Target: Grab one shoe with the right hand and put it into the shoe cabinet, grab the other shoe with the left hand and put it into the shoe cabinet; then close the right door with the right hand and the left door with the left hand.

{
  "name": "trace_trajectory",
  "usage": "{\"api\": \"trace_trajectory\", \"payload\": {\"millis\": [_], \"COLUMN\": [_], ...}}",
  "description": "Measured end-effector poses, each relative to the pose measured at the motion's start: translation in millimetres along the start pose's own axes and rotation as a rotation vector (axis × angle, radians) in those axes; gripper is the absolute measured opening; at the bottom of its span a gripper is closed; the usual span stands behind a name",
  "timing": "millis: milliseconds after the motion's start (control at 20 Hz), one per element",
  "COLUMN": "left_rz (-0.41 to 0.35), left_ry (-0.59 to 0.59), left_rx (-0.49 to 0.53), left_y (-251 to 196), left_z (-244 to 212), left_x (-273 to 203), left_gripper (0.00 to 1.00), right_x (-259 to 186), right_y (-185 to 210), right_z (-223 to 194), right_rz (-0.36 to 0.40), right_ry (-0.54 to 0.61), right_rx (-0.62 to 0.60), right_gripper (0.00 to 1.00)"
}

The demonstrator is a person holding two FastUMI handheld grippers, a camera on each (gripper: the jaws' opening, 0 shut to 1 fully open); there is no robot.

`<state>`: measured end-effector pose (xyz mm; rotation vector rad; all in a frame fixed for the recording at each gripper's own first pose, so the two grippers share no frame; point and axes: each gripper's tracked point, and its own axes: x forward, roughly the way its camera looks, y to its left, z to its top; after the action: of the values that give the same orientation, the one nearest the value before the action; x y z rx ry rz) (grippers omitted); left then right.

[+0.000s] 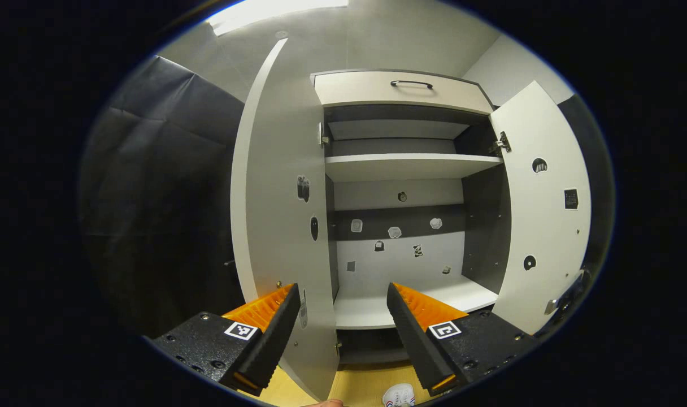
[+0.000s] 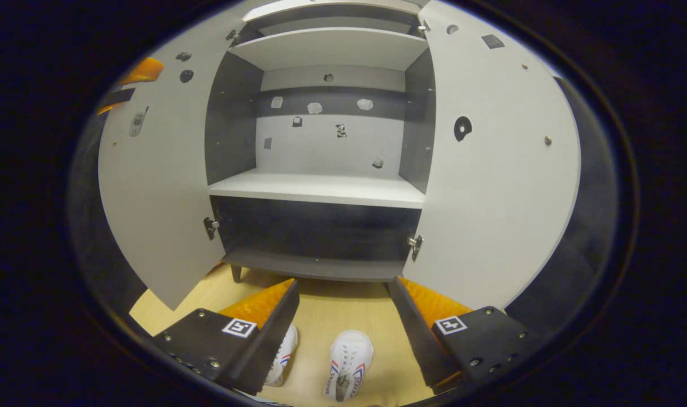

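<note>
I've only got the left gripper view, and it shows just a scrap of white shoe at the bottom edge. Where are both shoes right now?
Observer: The two white lace-up shoes stand side by side on the pale wooden floor, in front of the open grey shoe cabinet.
Operator: Has the right gripper grabbed one?
Observer: No. The right gripper is open over them and holds nothing; one shoe is partly hidden behind a finger.
Operator: What's under the white shelf?
Observer: A dark lower compartment, with no shoe in it.
</note>
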<state>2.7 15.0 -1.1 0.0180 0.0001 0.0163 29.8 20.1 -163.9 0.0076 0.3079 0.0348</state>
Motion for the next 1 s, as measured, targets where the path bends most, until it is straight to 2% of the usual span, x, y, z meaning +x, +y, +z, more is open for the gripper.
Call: {"api": "trace_trajectory", "payload": {"millis": [50, 200, 500, 800, 950, 1000], "left_rz": [0.002, 0.006, 0.021, 0.032, 0.04, 0.043], "left_ry": [0.0, 0.001, 0.007, 0.011, 0.014, 0.015], "left_rx": [0.0, 0.002, 0.016, 0.021, 0.02, 0.02], "left_y": [0, 0, 1, 2, 2, 2], "left_z": [0, 0, -2, -4, -6, -5], "left_x": [0, 0, 1, 1, 3, 3], "left_gripper": [0.94, 0.94, 0.94, 0.94, 0.94, 0.94], "right_x": [8, 19, 36, 40, 42, 42], "right_y": [0, 2, 13, 18, 17, 15], "right_z": [-13, -67, -165, -229, -247, -257], "right_rz": [0.001, 0.022, 0.077, 0.106, 0.093, 0.089], "right_ry": [0.031, 0.149, 0.379, 0.565, 0.632, 0.66], "right_rx": [-0.003, -0.022, 0.016, 0.084, 0.111, 0.11], "right_gripper": [0.89, 0.8, 0.8, 0.79, 0.49, 0.48]}}
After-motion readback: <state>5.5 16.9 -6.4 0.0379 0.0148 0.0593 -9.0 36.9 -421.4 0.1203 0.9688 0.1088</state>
